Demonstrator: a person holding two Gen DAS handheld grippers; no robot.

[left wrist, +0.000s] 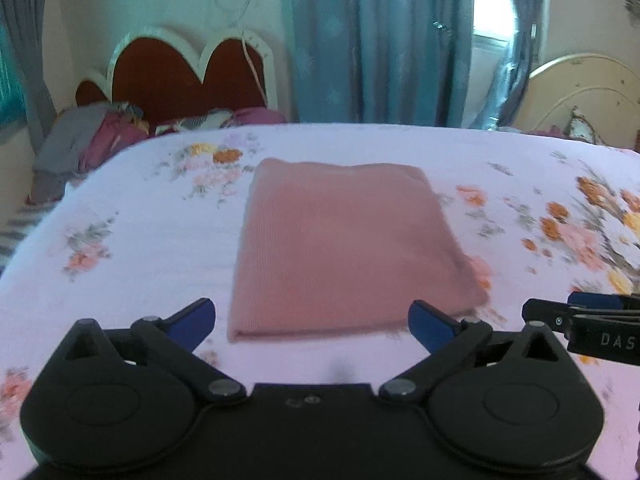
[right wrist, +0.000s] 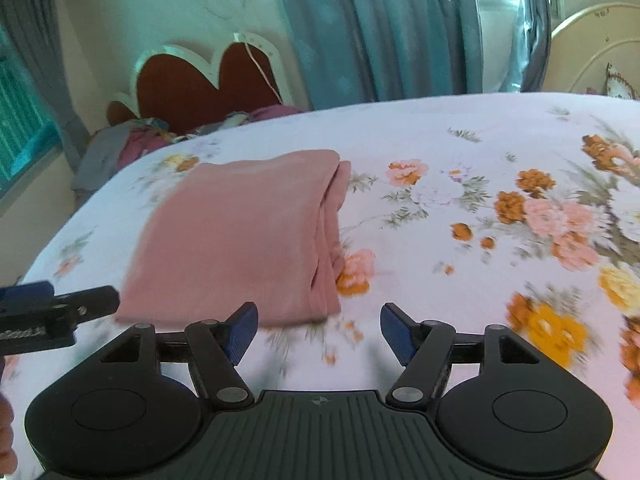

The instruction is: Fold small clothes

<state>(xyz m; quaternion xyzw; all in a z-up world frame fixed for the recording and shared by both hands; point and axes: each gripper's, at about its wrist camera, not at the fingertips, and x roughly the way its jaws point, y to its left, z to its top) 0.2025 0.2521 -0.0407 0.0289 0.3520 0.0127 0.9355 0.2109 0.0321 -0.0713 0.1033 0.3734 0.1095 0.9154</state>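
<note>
A pink garment lies folded into a neat rectangle on the floral bed sheet. My left gripper hovers just before its near edge, jaws wide open with nothing between the blue pads. In the right wrist view the same folded pink garment lies ahead and to the left, its layered folded edge facing right. My right gripper is open and empty over the sheet by the garment's near right corner. Each gripper's tip shows at the side of the other's view.
The bed sheet with orange and pink flowers stretches to the right. A pile of clothes lies beyond the bed's far left before a red heart-shaped headboard. Blue curtains hang behind. A cream headboard is at the far right.
</note>
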